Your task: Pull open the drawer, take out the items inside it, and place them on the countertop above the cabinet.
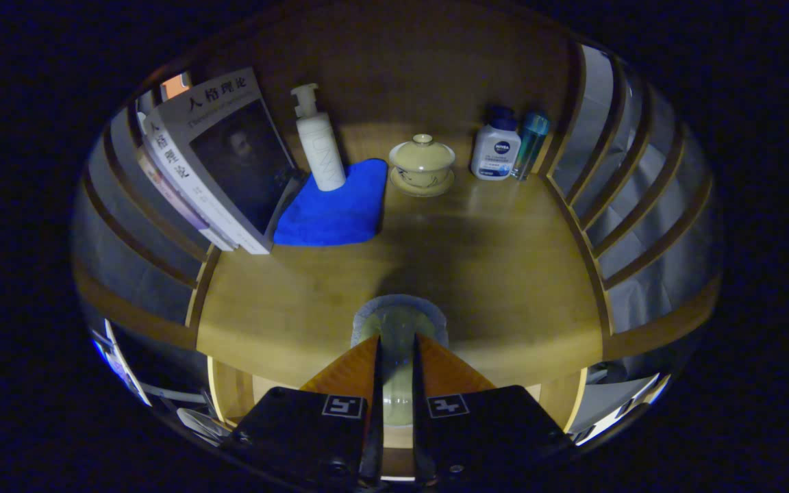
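The fingers (398,346) were almost closed and pressed from both sides on a round glass cup (398,320), which was held over the front edge of the wooden counter (490,274). Farther back lay a blue cloth (333,205) with a white pump bottle (319,144) standing on it, beside leaning books (216,164). Near the back wall stood a lidded tea bowl (422,164), a white lotion bottle (496,152) and a slim teal bottle (531,144).
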The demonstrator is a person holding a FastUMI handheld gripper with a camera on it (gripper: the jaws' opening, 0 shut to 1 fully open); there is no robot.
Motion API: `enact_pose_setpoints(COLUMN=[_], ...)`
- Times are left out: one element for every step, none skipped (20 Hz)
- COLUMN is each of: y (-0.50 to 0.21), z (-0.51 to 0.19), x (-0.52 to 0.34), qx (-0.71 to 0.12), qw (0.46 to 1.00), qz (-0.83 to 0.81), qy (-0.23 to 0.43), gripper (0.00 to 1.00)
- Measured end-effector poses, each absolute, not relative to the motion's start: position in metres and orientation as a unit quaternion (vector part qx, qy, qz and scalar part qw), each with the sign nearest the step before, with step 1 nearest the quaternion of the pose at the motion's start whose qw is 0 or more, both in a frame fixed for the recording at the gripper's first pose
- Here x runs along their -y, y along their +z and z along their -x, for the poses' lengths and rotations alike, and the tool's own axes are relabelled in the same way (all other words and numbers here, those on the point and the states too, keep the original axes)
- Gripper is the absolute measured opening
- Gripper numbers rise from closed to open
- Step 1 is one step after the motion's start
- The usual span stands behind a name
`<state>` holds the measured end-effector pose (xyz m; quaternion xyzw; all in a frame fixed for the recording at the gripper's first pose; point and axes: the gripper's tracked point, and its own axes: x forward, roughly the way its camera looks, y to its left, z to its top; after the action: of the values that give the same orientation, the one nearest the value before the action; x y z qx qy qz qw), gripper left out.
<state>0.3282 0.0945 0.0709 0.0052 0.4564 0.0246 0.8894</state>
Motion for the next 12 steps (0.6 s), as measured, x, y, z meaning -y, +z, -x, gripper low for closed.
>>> enact_pose_setpoints(y=[0.069, 0.068, 0.064, 0.059, 0.054, 0.057, 0.055, 0.057, 0.056, 0.056, 0.057, 0.059], z=[-0.333, -0.336, -0.337, -0.339, -0.338, -0.341, -0.343, -0.341, -0.343, -0.343, -0.344, -0.346], x=[-0.093, -0.093, -0.093, -0.093, -0.094, -0.092, -0.089, -0.09, -0.089, -0.089, -0.088, -0.088], qx=[-0.458, -0.459, -0.463, -0.469, -0.478, -0.468, -0.471, -0.467, -0.464, -0.463, -0.46, -0.453], qw=[0.889, 0.888, 0.886, 0.883, 0.878, 0.883, 0.882, 0.884, 0.885, 0.886, 0.888, 0.891], qz=[-0.005, -0.006, -0.006, -0.011, -0.016, -0.014, -0.012, -0.012, -0.014, -0.016, -0.018, -0.022], qy=[0.019, 0.018, 0.018, 0.019, 0.024, 0.024, 0.018, 0.017, 0.015, 0.015, 0.014, 0.012], gripper=[0.2, 0.2, 0.2, 0.2, 0.2, 0.2, 0.2, 0.21, 0.22, 0.23, 0.24, 0.25])
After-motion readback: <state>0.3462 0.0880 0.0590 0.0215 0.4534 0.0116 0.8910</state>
